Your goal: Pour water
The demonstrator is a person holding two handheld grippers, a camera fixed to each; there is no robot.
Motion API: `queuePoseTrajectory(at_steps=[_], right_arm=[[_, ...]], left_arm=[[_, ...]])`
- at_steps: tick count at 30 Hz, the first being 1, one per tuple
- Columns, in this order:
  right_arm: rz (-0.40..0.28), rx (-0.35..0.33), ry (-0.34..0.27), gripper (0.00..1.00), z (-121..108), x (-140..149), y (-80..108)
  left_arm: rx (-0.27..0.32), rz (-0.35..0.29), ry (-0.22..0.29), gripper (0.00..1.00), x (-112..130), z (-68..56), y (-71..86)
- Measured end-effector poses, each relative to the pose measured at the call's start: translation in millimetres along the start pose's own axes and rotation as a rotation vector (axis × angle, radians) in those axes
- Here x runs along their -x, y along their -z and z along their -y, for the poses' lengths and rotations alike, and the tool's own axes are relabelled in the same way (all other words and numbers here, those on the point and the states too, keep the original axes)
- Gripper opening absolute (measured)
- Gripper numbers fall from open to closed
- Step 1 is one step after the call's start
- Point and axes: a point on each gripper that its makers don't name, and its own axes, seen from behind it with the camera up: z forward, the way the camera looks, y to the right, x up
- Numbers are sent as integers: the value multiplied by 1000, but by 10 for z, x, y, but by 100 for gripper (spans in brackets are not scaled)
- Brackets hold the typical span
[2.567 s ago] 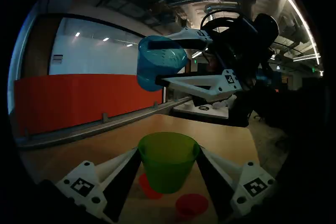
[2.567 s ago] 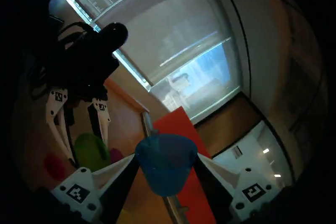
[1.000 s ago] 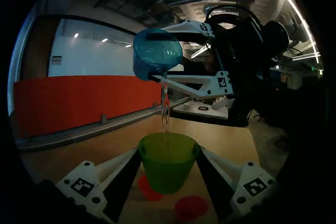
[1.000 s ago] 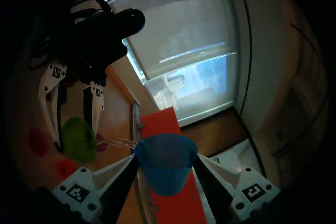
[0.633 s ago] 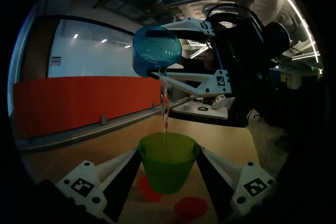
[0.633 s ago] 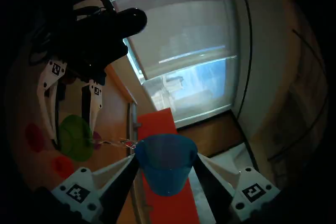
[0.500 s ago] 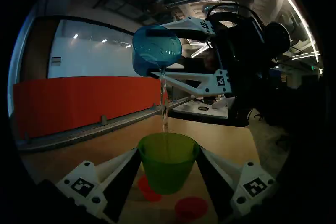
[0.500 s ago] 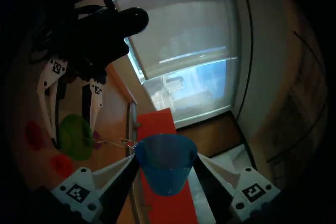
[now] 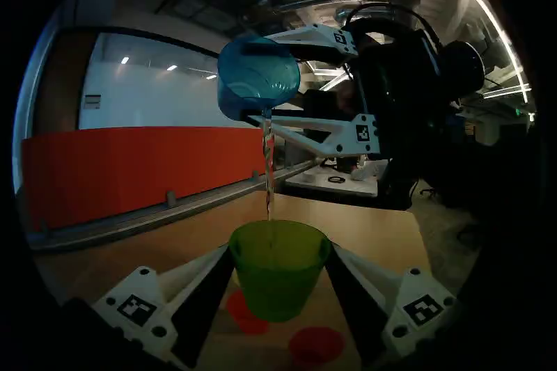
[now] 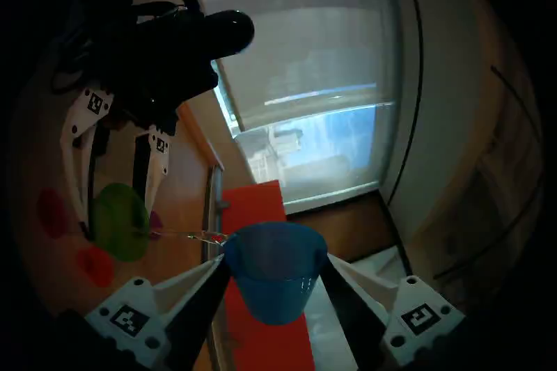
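Left gripper (image 9: pixel 280 259) fingers (image 9: pixel 202 280) clamp an upright green cup (image 9: pixel 280 284) above the worktop (image 9: pixel 369 225). Beyond them, the right gripper (image 10: pixel 275 266) grips a blue cup (image 10: pixel 275 287) tipped sideways, mouth pointing down, with water (image 9: pixel 267 169) falling into the green cup.

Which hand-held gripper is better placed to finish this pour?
Right. The right hand-held gripper holds the tilted blue cup, its water stream falling into the green cup; the left hand-held gripper holds that cup upright beneath.
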Motion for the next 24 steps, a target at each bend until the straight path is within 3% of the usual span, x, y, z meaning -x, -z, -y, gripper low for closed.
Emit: queuePoseTrajectory(at_steps=[24], right_arm=[[-11,11,104,89,-75,-77,7]], left_arm=[[0,-2,-3,87,-31,3,-16]])
